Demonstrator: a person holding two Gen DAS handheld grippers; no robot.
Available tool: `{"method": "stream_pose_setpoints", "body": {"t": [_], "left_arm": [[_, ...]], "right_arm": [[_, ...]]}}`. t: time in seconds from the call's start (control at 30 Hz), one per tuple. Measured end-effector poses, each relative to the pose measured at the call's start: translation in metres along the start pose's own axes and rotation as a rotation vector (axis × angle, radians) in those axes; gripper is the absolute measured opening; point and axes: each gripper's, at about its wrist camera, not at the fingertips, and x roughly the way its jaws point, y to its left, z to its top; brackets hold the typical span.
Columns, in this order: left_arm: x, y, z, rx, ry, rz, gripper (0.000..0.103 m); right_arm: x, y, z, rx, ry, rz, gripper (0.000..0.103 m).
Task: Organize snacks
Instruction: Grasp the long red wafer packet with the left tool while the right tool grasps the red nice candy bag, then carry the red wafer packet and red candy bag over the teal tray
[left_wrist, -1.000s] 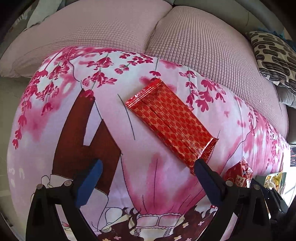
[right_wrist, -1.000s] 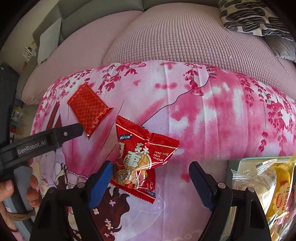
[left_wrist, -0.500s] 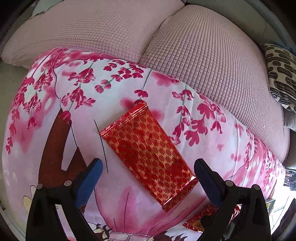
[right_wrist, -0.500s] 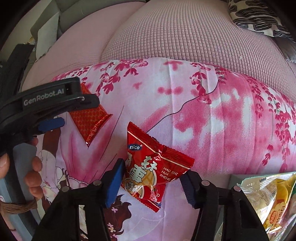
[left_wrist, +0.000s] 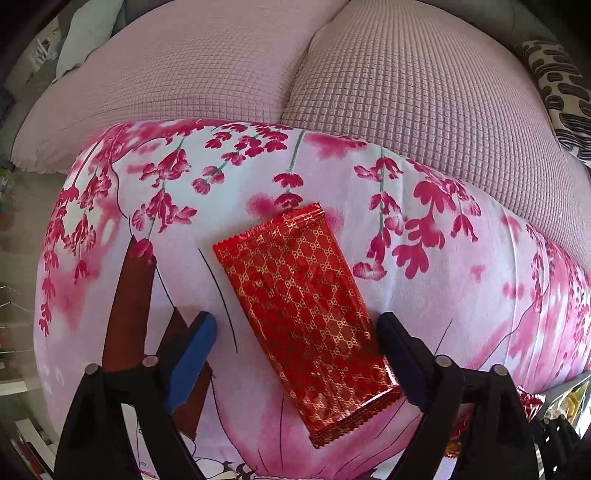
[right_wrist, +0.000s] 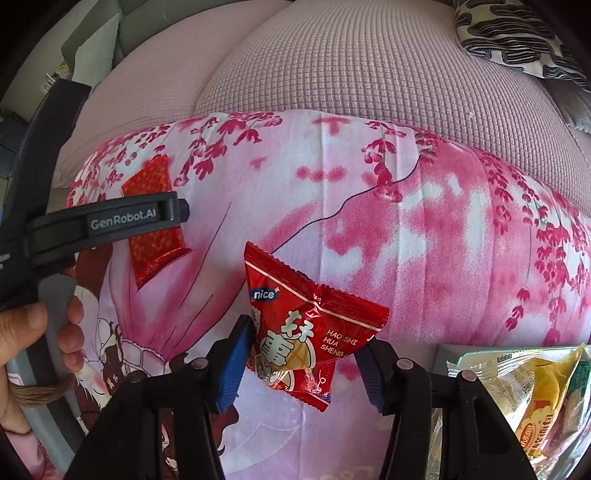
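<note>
both grippers closing in, right gripper (right_wrist: 303, 354) pinching the light crinkly peanut packet (right_wrist: 306, 328), left gripper (left_wrist: 295, 354) unclenched astride the slippery flat red packet (left_wrist: 306, 314).

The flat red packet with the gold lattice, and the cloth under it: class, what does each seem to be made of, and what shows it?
Flat red packet: probably metallised plastic film, glossy; it glints, and its ends are crimped in a zigzag.
Floral cloth: looks like printed woven fabric, matte; soft folds, no shine.
</note>
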Motion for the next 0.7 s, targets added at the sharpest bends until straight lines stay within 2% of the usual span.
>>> {"method": "stream_pose_setpoints", "body": {"t": [0.03, 0.1, 0.17, 0.27, 0.47, 0.6, 0.7], "left_arm": [[-0.002, -0.001, -0.001, 0.011, -0.003, -0.002, 0.076], [-0.007, -0.002, -0.004, 0.036, -0.008, -0.006, 0.058], [-0.011, -0.003, -0.006, 0.051, -0.009, -0.003, 0.055], [-0.013, -0.003, -0.013, 0.063, -0.012, -0.011, 0.053], [-0.015, 0.017, -0.053, 0.091, -0.034, -0.023, 0.052], [-0.022, 0.018, -0.081, 0.110, -0.068, -0.041, 0.051], [-0.025, 0.021, -0.100, 0.088, -0.103, -0.069, 0.051]], "right_arm": [[0.000, 0.001, 0.000, -0.003, 0.004, 0.000, 0.054], [0.002, 0.001, -0.003, -0.006, 0.007, -0.003, 0.052], [0.003, 0.002, -0.008, -0.006, 0.009, -0.005, 0.052], [0.003, 0.001, -0.009, -0.002, 0.017, -0.009, 0.051], [0.003, 0.001, -0.018, 0.001, 0.025, -0.006, 0.049], [-0.002, 0.000, -0.032, -0.002, 0.019, 0.005, 0.048], [-0.009, 0.002, -0.046, -0.010, -0.004, 0.014, 0.048]]}}
